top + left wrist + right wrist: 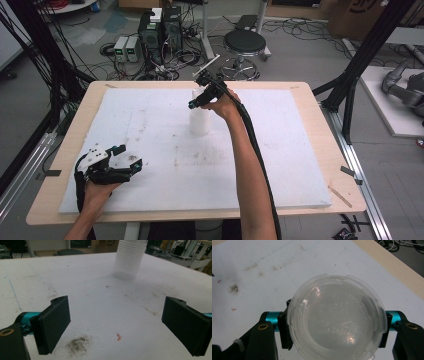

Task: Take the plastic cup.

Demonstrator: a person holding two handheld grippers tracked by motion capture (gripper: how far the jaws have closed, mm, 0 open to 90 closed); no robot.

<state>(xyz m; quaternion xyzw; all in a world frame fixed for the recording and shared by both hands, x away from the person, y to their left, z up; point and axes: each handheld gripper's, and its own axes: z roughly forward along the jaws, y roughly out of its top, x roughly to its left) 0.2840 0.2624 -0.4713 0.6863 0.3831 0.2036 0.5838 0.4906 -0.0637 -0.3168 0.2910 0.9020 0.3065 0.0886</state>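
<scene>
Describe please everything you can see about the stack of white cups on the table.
The stack of white cups stands upright near the middle of the white foam sheet that covers the table. It looks like thin, translucent plastic; the many nested rims form close horizontal ridges along its side. From above, the top cup is round, with a clear, glossy bottom and a rim with small notches. The right gripper comes down over the top of the stack, one jaw at each side of the top cup's rim.

Your high view sits above your side of the table (320, 150), looking forward and down. The left gripper view skims low toward the cup stack (128, 260), fairly far. The right gripper view looks straight down onto that stack (335, 317), super close.
</scene>
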